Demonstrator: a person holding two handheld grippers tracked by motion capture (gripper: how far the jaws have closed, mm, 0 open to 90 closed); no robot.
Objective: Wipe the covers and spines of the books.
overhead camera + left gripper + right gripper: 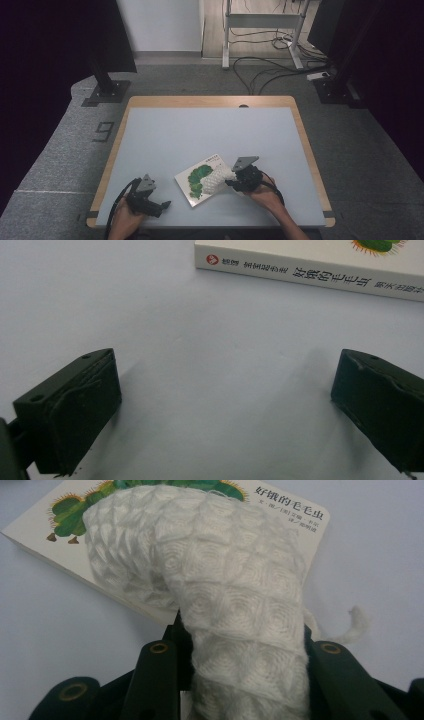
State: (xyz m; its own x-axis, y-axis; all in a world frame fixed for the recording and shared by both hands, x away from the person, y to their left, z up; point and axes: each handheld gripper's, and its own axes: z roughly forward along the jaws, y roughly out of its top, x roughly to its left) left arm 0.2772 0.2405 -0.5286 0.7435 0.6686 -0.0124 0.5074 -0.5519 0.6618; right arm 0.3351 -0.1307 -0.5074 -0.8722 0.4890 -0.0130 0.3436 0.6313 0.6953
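Book (199, 180): lies flat on the table, just ahead of the right gripper and to the inner side of the left one; green caterpillar picture on a white cover.
Book, high view: seen whole, turned at an angle, one end under the cloth.
Book, left gripper view (310, 275): spine side on, just beyond the open jaws, with a red round mark and a row of printed characters; cover picture barely seen at the top edge.
Book, right gripper view (45, 527): cover face, caterpillar at the far left, printed characters at the far right corner, middle hidden behind the cloth.
Table (210, 130): pale grey top with a wooden rim, under both grippers.
Cloth (218, 178): white and quilted, draped from the right gripper forward onto the near end of the book.
Cloth, right gripper view (225, 595): bunched into a thick roll between the jaws, diamond weave plain to see, a loose thread end off to the right of the jaws.
Right gripper (239, 181): clamped on the cloth, low over the table beside the book's edge, held from behind by a hand.
Left gripper (159, 204): jaws spread wide with bare table between them, nothing held, near the table's front edge, apart from the book.
Left gripper, own view (225, 405): both black fingers low over the surface, book spine past their tips.
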